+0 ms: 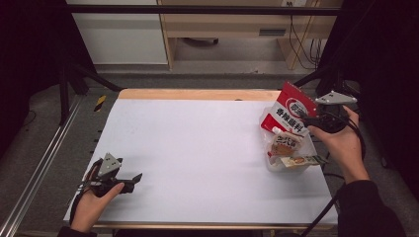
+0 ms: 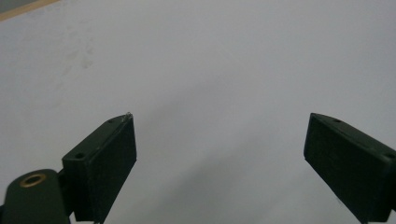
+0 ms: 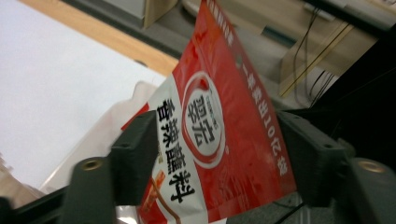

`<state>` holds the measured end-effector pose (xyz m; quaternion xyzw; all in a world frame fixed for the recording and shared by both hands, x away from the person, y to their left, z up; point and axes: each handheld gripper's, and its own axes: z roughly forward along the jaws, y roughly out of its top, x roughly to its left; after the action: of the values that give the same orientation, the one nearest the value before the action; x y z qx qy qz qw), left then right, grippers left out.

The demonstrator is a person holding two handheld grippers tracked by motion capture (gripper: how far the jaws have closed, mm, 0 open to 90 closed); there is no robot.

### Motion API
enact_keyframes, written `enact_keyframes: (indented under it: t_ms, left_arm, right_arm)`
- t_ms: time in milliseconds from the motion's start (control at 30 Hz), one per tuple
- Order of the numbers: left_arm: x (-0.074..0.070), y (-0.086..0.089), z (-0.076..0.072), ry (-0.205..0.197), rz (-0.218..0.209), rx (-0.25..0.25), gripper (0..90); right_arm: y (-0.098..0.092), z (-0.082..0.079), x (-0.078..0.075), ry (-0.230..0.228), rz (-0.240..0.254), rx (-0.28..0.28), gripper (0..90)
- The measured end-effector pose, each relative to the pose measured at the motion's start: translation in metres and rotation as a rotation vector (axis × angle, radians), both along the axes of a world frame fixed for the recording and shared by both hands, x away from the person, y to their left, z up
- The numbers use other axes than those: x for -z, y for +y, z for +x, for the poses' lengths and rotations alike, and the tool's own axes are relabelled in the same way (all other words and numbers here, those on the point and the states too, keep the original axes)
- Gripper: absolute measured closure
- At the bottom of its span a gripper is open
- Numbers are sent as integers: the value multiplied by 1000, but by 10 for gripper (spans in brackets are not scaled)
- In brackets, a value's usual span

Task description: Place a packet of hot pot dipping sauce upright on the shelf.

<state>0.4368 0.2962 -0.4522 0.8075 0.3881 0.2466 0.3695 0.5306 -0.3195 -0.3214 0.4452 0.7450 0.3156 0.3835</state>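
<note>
A red and white seasoning packet (image 1: 291,111) (image 3: 219,130) stands tilted at the right side of the white table top (image 1: 197,148), leaning out of a clear plastic bag (image 1: 276,165). My right gripper (image 1: 307,122) (image 3: 217,121) is at the packet's right, held by a hand. Its jaws stand wide apart on either side of the packet, whose flat face lies between them, and the pads do not press on it. At the near left corner my left gripper (image 1: 133,180) (image 2: 220,121) hangs low over the bare white surface, open with nothing between its jaws.
Two smaller snack packets (image 1: 285,144) (image 1: 301,160) lie in the clear bag below the red packet. A wooden strip (image 1: 197,94) edges the table's far side. Black frame legs (image 1: 74,79) and cables stand around the table.
</note>
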Motion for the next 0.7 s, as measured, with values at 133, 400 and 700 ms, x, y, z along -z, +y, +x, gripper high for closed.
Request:
enact_keyframes:
  t_ms: [133,400,700]
  left_arm:
    - [1,-1,0,4,5,7,92]
    - [0,-1,0,1,7,5,92]
    - [0,0,-1,1,5,4,89]
  right_arm:
    - [12,-10,-11,-49,-9,-5,200]
    - [46,-32,-30,-74,10,-70,123]
    - [103,-68,-9,-25,43,-196,83]
